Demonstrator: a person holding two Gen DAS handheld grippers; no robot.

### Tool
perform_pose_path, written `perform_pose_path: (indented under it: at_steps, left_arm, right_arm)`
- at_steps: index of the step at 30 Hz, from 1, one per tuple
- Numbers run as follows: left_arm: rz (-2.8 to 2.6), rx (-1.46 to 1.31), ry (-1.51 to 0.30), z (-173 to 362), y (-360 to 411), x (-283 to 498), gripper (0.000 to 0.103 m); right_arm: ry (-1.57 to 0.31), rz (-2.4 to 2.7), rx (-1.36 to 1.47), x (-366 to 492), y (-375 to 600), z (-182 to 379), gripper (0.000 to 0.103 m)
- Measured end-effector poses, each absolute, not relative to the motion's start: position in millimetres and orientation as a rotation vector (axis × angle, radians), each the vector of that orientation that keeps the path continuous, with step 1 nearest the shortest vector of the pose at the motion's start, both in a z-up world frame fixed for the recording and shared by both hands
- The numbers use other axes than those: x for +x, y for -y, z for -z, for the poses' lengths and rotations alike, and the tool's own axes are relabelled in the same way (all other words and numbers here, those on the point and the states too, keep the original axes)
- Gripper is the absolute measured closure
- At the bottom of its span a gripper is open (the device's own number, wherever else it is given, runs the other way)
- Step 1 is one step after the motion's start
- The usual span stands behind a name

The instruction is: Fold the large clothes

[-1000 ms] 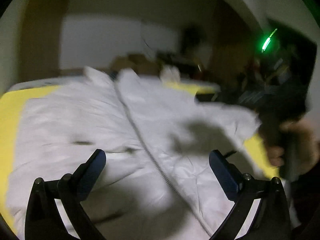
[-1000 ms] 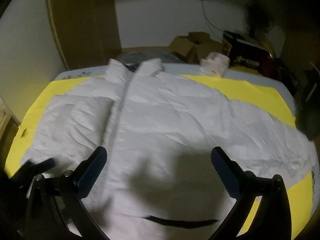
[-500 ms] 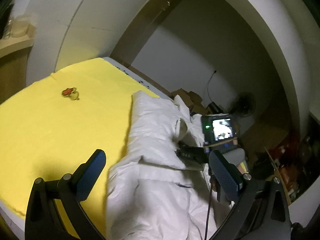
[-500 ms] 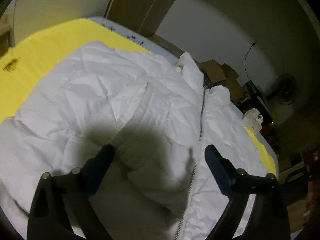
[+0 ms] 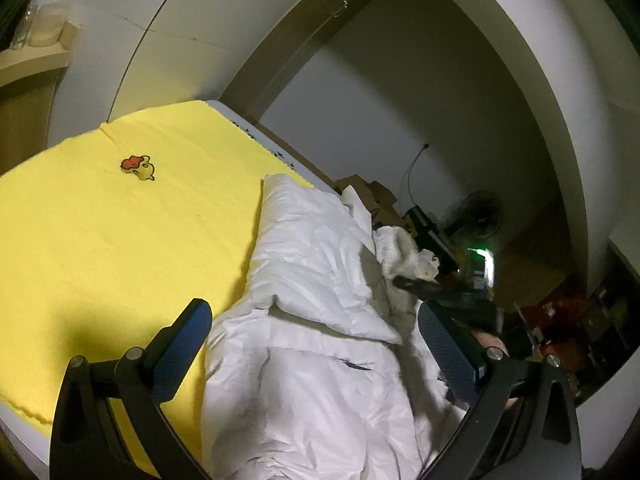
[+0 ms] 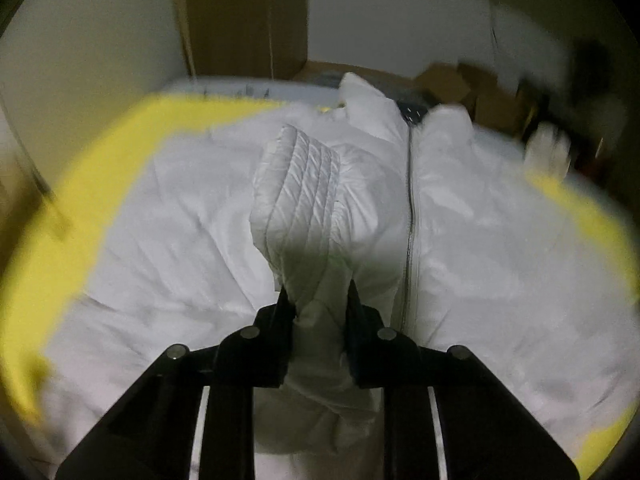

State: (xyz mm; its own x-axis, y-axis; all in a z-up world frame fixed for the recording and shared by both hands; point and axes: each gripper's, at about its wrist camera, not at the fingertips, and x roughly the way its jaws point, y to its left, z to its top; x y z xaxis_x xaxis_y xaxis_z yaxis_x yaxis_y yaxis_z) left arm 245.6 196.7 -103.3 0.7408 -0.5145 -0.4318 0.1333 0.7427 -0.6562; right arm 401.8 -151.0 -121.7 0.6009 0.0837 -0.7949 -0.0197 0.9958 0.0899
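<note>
A white puffer jacket [image 6: 460, 216] lies zipped, front up, on a yellow sheet [image 6: 72, 232]. My right gripper [image 6: 318, 300] is shut on the quilted cuff of the jacket's sleeve [image 6: 300, 188] and holds it lifted over the jacket's chest, left of the zipper [image 6: 410, 216]. In the left wrist view the jacket [image 5: 312, 272] shows bunched, with a sleeve fold lying across it. My left gripper [image 5: 316, 336] is open and empty above the jacket's lower part. The right gripper [image 5: 452, 292] shows there at the right, dark, beside the jacket.
The yellow sheet [image 5: 100, 232] with a small duck print [image 5: 138, 166] spreads wide to the left of the jacket. Cardboard boxes [image 5: 368, 192], a fan [image 5: 480, 212] and clutter stand beyond the bed's far end. A wooden door frame [image 6: 244, 20] rises behind.
My right gripper has shut on the sleeve cuff and lifted it over the jacket's chest. My left gripper has swung away to the jacket's left side, still open.
</note>
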Motion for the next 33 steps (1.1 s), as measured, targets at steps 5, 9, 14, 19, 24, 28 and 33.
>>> perform_pose_path:
  at_steps: [5,9,14,19,24,28,33]
  left_arm:
    - [0.397,-0.644,-0.644,100,-187,247,0.000]
    - [0.421,-0.642,-0.656,99,-174,250,0.000]
    - [0.434,-0.609,-0.668,95,-159,249,0.000]
    - [0.424,-0.580,-0.689,90,-143,252,0.000]
    - [0.440,-0.512,-0.681,70,-119,243,0.000]
    - [0.454,-0.459,-0.672,60,-108,232,0.000]
    - [0.423,-0.482,-0.688,63,-104,232,0.000]
  right_arm:
    - [-0.864,-0.134,0.603,369,255,130,0.080]
    - [-0.889,-0.058,0.816,354,307,176,0.072]
    - [-0.819,0.064,0.868,322,339,189,0.030]
    - [-0.784,0.001,0.838,318,331,165,0.027]
    - [-0.785,-0.199,0.814,355,304,165,0.027]
    - [-0.875,-0.077,0.877,361,315,184,0.028]
    - [-0.706,-0.261,0.853,351,288,131,0.024]
